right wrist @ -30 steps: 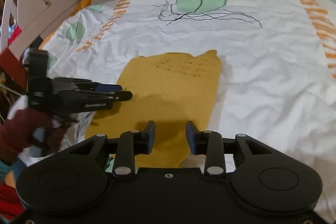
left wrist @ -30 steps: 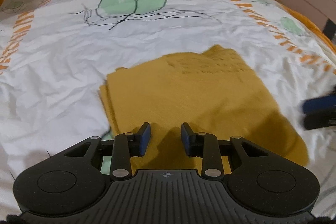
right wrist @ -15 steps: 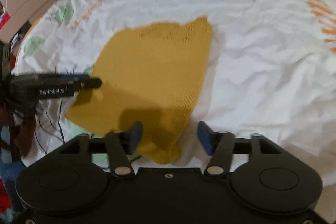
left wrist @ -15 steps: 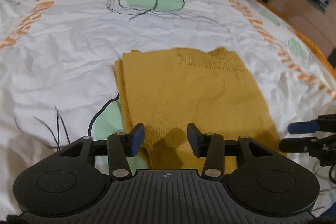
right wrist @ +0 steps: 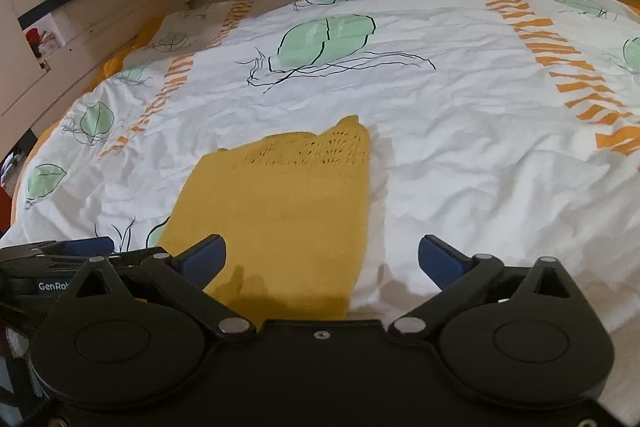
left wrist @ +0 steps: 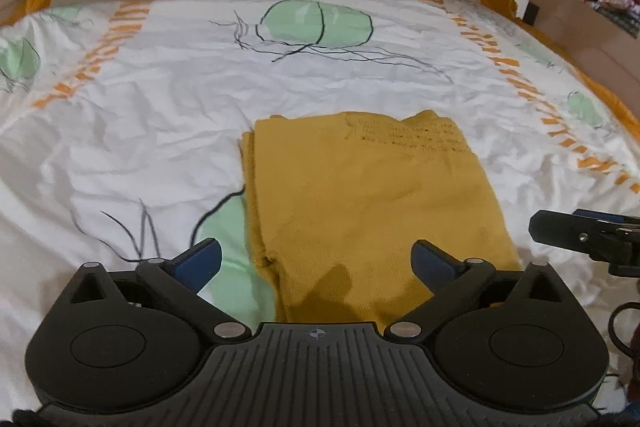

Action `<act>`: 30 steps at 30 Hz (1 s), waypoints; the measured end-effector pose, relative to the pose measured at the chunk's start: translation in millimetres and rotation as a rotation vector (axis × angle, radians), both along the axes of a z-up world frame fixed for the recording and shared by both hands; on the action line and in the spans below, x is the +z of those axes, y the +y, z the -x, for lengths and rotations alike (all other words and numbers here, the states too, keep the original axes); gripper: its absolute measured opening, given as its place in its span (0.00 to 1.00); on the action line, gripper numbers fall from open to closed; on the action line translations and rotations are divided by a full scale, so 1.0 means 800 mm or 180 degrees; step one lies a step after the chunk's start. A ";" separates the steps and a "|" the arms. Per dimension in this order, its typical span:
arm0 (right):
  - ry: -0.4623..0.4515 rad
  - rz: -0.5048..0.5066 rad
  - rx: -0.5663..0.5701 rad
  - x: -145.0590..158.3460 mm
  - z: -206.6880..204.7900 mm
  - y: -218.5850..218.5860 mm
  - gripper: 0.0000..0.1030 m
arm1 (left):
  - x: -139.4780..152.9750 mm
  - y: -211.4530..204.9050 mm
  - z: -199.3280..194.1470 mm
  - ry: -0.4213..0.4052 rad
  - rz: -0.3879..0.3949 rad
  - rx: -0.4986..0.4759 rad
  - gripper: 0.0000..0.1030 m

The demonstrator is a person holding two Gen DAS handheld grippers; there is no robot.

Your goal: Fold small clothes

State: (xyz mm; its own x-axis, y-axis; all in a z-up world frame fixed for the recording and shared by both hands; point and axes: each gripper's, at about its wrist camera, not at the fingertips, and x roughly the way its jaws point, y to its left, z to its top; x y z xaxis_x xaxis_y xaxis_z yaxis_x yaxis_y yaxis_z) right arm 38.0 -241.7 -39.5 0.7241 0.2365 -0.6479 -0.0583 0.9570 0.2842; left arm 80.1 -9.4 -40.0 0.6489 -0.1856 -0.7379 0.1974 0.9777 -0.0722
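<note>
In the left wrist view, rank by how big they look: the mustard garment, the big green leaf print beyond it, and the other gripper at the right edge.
1. mustard garment
2. green leaf print
3. right gripper, cut off by the frame edge, so unsure.

Warm, dim indoor light; my tongs' soft shadows fall on the folded mustard-yellow knit garment [left wrist: 360, 195] at 6 o'clock; fisheye edges bend, slightly blurred.
</note>
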 end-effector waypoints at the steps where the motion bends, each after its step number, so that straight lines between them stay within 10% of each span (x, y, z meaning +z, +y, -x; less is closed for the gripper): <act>1: -0.0002 0.0005 -0.0007 0.000 0.002 0.001 1.00 | 0.001 -0.001 0.001 -0.0015 -0.0028 0.0015 1.00; 30: -0.0114 0.0195 -0.0136 0.013 0.023 0.014 0.99 | 0.034 -0.009 0.030 -0.0060 -0.0441 0.0283 0.99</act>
